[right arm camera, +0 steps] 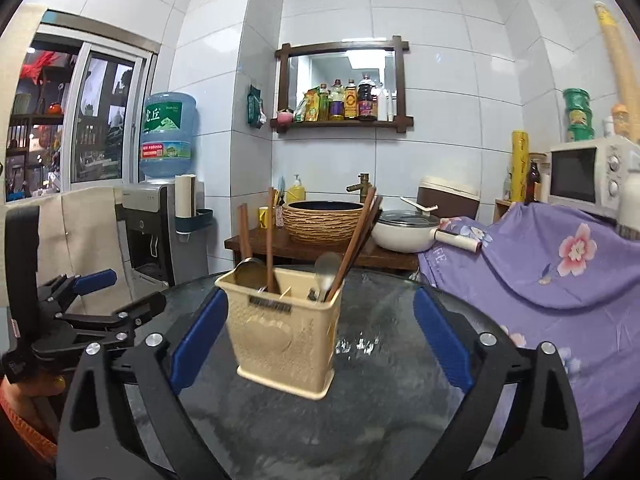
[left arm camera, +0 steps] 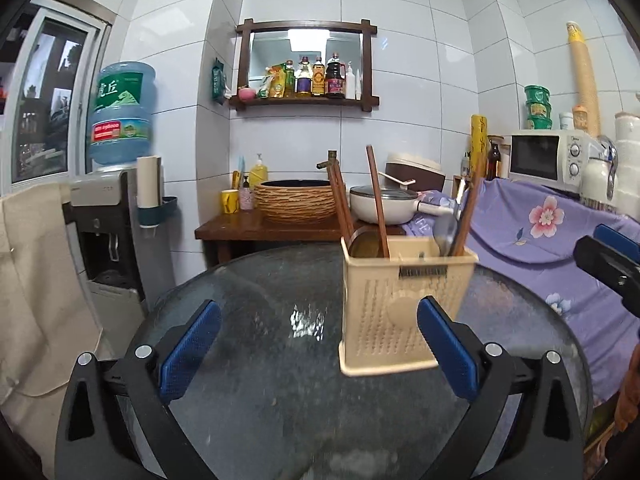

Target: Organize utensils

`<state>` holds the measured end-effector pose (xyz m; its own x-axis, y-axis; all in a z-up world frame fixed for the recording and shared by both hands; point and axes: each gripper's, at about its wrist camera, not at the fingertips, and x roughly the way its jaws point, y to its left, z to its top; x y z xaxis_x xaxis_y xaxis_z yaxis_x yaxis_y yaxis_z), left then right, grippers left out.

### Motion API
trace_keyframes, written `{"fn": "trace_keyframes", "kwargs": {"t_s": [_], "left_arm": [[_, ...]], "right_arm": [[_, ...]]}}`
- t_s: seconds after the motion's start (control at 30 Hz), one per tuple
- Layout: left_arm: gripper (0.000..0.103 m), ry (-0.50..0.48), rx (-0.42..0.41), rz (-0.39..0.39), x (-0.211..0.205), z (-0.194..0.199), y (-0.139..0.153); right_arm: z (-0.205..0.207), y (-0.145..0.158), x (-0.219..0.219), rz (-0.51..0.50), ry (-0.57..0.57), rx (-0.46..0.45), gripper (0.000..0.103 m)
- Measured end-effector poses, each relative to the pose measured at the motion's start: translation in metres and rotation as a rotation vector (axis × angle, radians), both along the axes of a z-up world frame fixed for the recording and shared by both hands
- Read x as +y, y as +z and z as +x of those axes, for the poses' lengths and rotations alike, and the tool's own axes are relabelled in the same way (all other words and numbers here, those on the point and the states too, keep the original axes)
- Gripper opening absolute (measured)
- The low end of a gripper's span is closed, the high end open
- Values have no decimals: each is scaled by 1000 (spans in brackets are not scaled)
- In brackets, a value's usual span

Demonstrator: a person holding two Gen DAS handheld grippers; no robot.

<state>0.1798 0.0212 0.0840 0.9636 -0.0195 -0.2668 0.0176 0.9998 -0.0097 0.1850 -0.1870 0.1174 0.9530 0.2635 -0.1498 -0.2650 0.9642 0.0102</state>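
A beige perforated utensil holder [left arm camera: 394, 312] stands on the round dark glass table [left arm camera: 260, 360]. It holds brown wooden chopsticks [left arm camera: 378, 208] and metal spoons [left arm camera: 444, 228] standing upright. My left gripper [left arm camera: 318, 344] is open and empty, the holder just ahead of its right finger. In the right wrist view the holder [right arm camera: 286, 336] stands between the open fingers of my right gripper [right arm camera: 318, 336], nearer the left one, with chopsticks [right arm camera: 356, 240] and a spoon [right arm camera: 326, 268] in it. The left gripper also shows at the left [right arm camera: 108, 292], and the right gripper shows at the right edge of the left wrist view [left arm camera: 612, 256].
A purple floral cloth [right arm camera: 560, 280] covers the counter on the right, with a microwave [right arm camera: 588, 176] on it. Behind the table are a wooden stand with a woven basin [right arm camera: 324, 220], a white pot [right arm camera: 404, 228] and a water dispenser [right arm camera: 160, 200].
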Motion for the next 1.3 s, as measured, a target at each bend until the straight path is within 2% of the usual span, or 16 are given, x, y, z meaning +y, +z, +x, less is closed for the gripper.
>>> {"fn": "trace_keyframes", "kwargs": {"t_s": [0.07, 0.23, 0.37, 0.5, 0.67, 0.97, 1.3], "left_arm": [[97, -7, 12, -6, -1, -20, -15], [97, 2, 61, -43, 1, -57, -46], [97, 8, 60, -21, -2, -88, -61], [97, -37, 45, -19, -9, -113, -67], [97, -34, 75, -30, -9, -121, -74], [97, -4, 67, 35, -8, -130, -79], [97, 2, 41, 16, -6, -133, -76]], "right_arm": [[-29, -18, 0, 24, 7, -19, 97], [-84, -53, 0, 12, -25, -29, 97], [-111, -73, -7, 17, -26, 14, 97], [-129, -88, -11, 8, -32, 43, 97], [-142, -96, -14, 4, -32, 62, 97], [-149, -98, -10, -6, -38, 49, 97], [-146, -96, -11, 4, -38, 51, 97]]}}
